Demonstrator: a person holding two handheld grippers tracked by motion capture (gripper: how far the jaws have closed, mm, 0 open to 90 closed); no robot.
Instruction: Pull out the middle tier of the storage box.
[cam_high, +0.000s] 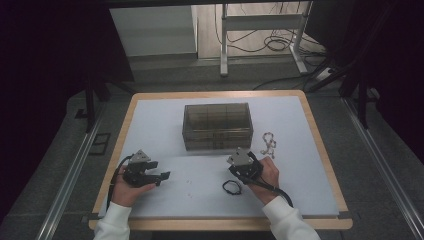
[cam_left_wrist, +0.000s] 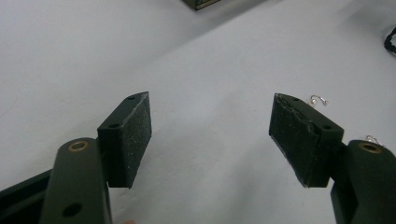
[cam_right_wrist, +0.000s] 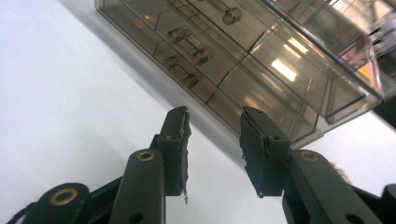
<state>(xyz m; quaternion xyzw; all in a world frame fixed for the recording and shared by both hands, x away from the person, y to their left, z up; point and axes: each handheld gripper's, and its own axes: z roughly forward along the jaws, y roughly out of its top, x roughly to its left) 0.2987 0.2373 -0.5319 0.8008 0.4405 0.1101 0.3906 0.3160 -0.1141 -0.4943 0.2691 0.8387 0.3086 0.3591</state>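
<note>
Approach squarely with the empty, part-open right tool (cam_right_wrist: 212, 140) toward the smoky drawer box (cam_high: 216, 125) mid-tabletop (cam_high: 160, 120), keeping the wide-open, empty left tool (cam_left_wrist: 210, 135) parked clear of the black loop (cam_high: 231, 187).

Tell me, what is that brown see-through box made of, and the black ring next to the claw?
The box looks like smoky clear plastic: glossy, with lights reflecting in it and drawers with small knobs visible through the walls. The black ring looks like a soft, stretchy band, perhaps elastic or rubber; it is too small to be sure.
</note>
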